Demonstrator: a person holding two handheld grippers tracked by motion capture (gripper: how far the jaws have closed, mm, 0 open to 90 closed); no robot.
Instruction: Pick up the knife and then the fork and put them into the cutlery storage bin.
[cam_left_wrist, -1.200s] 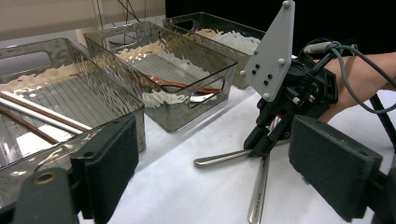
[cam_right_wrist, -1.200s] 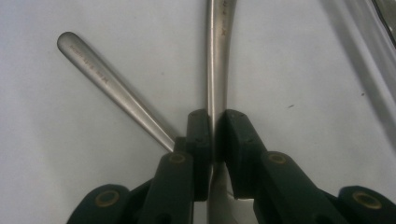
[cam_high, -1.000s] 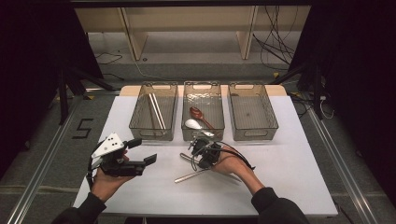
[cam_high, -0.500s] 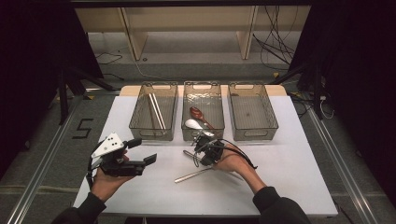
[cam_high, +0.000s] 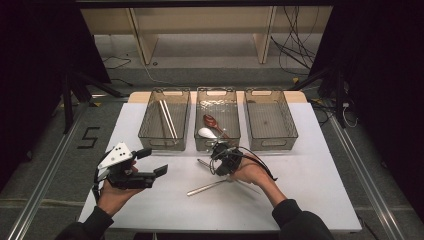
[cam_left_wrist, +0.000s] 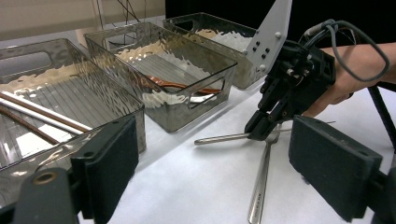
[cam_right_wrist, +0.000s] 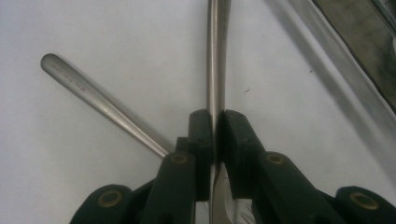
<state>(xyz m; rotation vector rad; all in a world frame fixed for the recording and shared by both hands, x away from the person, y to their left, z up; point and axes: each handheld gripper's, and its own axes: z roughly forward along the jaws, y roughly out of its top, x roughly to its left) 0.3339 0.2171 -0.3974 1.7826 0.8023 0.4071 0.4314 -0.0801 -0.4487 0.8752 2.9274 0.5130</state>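
Fork pinched by the right gripper

Fork (cam_right_wrist: 216, 56) handle sits clamped between the pads of the right gripper (cam_right_wrist: 214, 135), whose jaws are pressed nearly together on the thin steel, just in front of the middle bin (cam_high: 217, 118). In the left gripper view the fork's handle juts out level from that gripper toward the bins. A second utensil (cam_left_wrist: 259, 186), also plain polished steel with a long flat handle, lies on the worktop (cam_high: 310, 190) under the right gripper, crossing beneath the held fork. The left gripper (cam_high: 145, 162) hovers well apart at the near left, its jaws spread wide with nothing between them; its pads (cam_left_wrist: 112, 158) are dark, blocky and matte. Three clear ribbed plastic bins stand in a row behind. The left bin (cam_high: 164, 118) holds chopsticks (cam_high: 167, 119); the middle one holds a white spoon (cam_high: 207, 132) and a reddish-brown spoon (cam_high: 212, 121). The right bin (cam_high: 270, 118) stands beside it. The worktop is smooth and white.
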